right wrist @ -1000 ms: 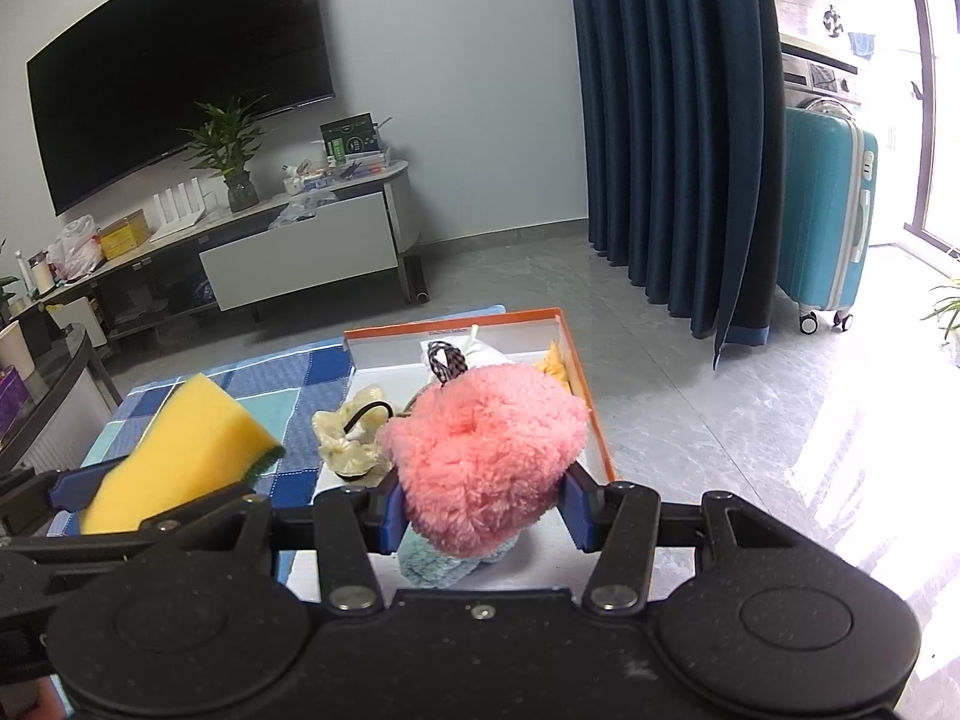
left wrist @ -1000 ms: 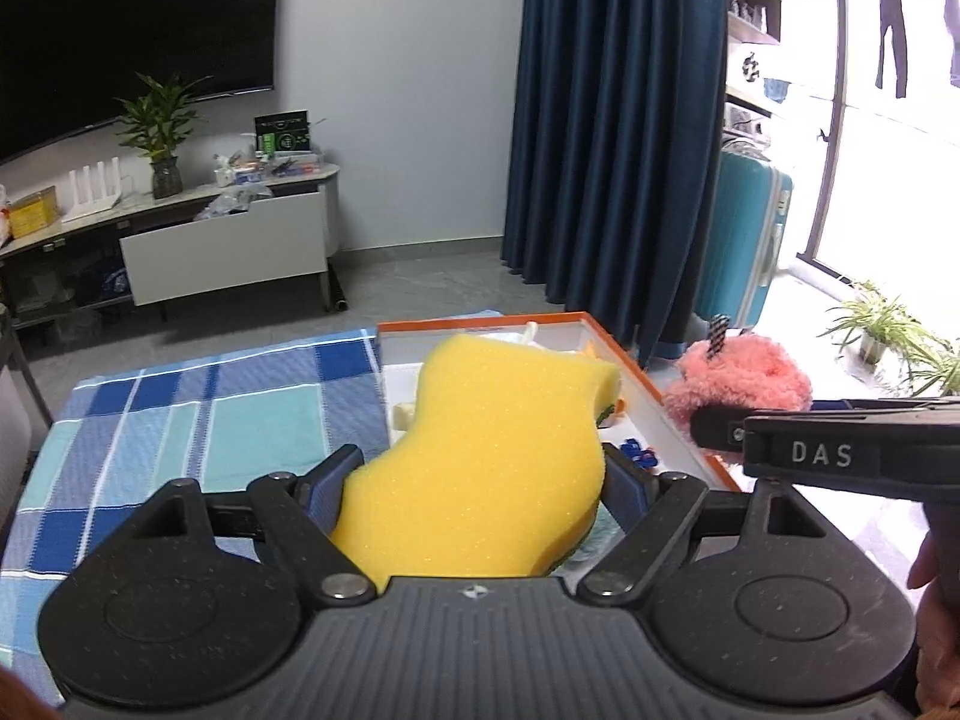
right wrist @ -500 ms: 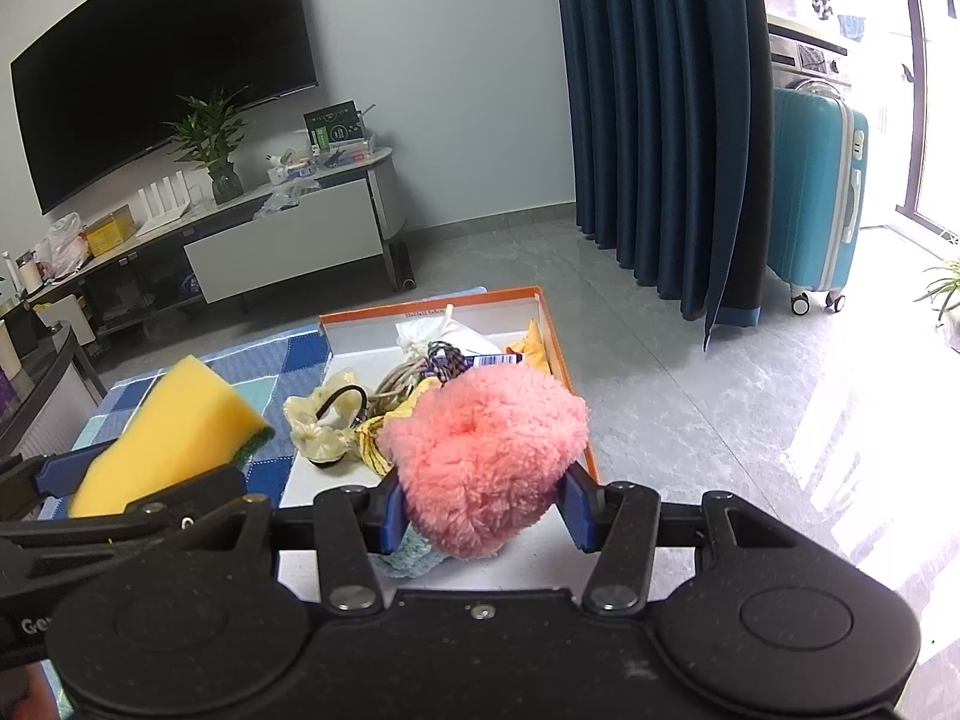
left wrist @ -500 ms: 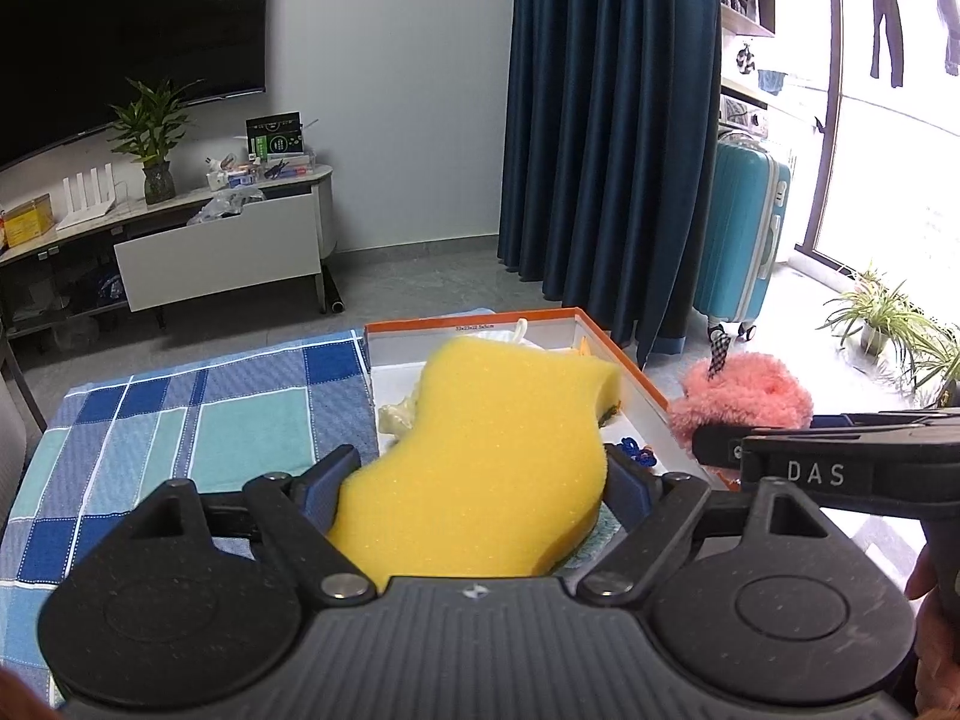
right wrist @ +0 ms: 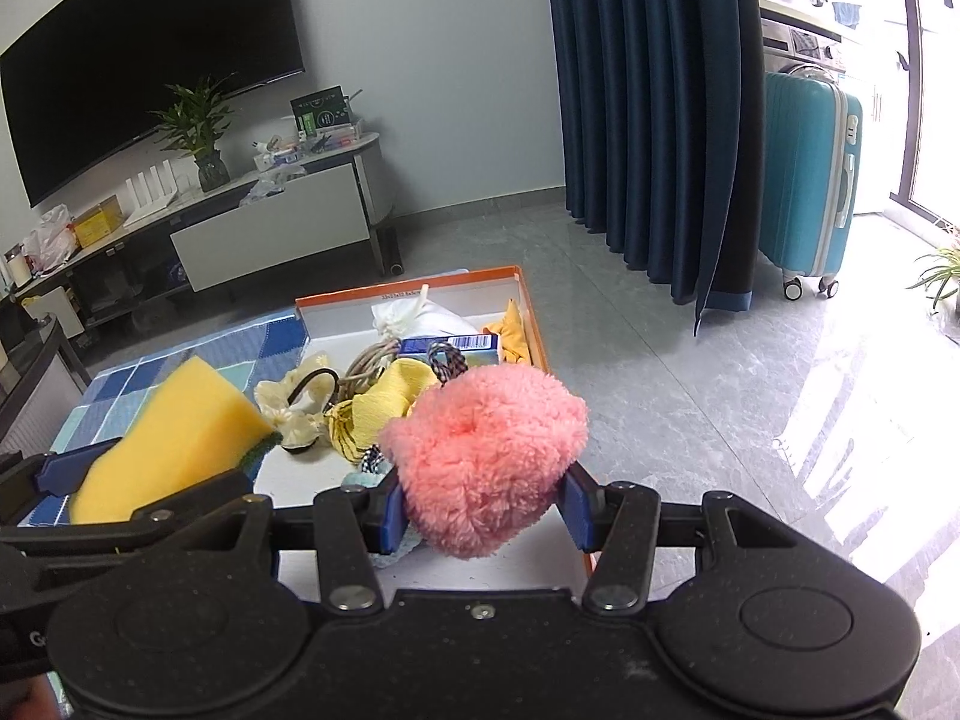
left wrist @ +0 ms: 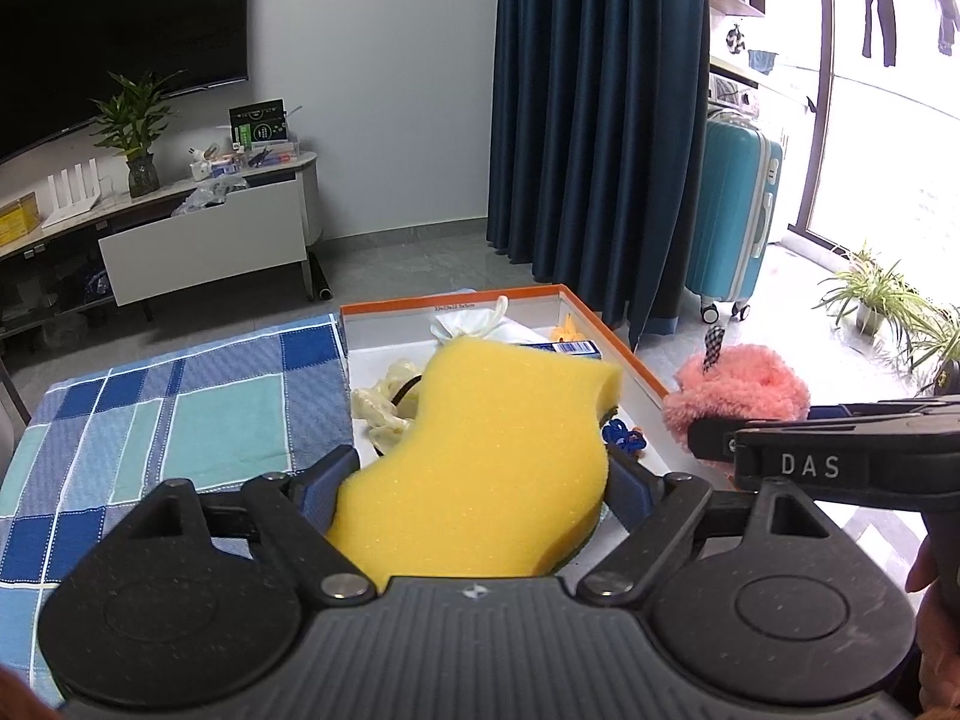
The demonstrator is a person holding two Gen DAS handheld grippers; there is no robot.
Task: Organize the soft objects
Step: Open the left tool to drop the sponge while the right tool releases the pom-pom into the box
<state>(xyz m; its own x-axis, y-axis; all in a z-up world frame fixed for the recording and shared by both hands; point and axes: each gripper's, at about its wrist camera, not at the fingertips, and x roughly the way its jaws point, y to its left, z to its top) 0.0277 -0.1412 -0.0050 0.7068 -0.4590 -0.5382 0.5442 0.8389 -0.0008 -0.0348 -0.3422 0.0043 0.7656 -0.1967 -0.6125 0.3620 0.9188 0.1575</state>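
A thick yellow sponge (left wrist: 480,456) with a green underside sits between the blue pads of my left gripper (left wrist: 480,471), which is shut on it above the near left part of the box. A pink fluffy plush (right wrist: 486,456) fills my right gripper (right wrist: 480,510), shut on it over the box's near right side. The orange-rimmed white box (right wrist: 408,285) holds a cream scrunchie (right wrist: 294,402), a yellow cloth (right wrist: 390,402), a white pouch (right wrist: 420,315) and a small blue carton (right wrist: 450,345). The right wrist view shows the sponge (right wrist: 174,432) at left; the left wrist view shows the plush (left wrist: 738,384) at right.
A blue checked cloth (left wrist: 180,408) covers the table left of the box (left wrist: 456,300). Beyond are grey floor, a TV cabinet (left wrist: 204,246), dark blue curtains (right wrist: 648,120) and a teal suitcase (right wrist: 810,180). A small blue object (left wrist: 621,438) lies in the box beside the sponge.
My right gripper has sunk a little with the pink plush, and more of the box's contents show behind it. The left gripper keeps the sponge and has hardly moved.
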